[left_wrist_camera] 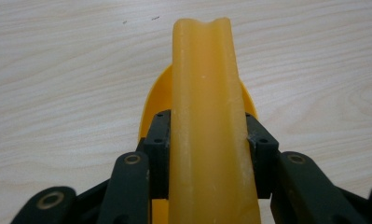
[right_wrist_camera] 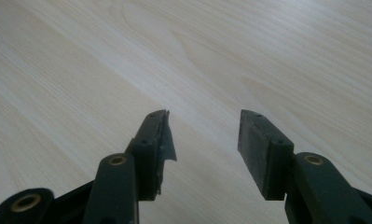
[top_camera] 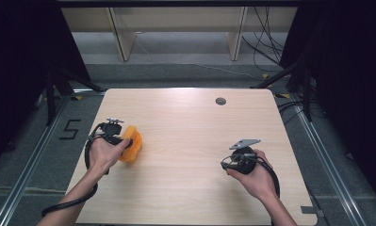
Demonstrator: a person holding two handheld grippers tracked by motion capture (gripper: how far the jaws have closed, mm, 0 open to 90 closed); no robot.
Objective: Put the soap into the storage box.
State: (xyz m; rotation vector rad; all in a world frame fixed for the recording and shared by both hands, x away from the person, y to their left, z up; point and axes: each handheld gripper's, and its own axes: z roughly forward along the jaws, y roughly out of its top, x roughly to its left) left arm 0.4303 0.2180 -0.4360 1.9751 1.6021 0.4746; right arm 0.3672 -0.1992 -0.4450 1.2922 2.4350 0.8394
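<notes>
On the left side of the worktop [top_camera: 185,141], the person's left hand [top_camera: 102,154] holds the left hand-held gripper [top_camera: 124,141], and its jaws pinch an orange piece [top_camera: 131,144]. Seen along that gripper, the orange piece [left_wrist_camera: 206,121] is a thick, yellow-orange bar with a groove at its far end, squeezed between both pads, with a rounded orange part behind it just above the wood. A black cable [top_camera: 68,203] trails from this gripper off the near edge. Over on the right, the right hand [top_camera: 257,176] holds the right hand-held gripper [top_camera: 236,160], well apart from the orange piece. Its jaws stand spread over bare wood, nothing between the pads [right_wrist_camera: 260,149].
</notes>
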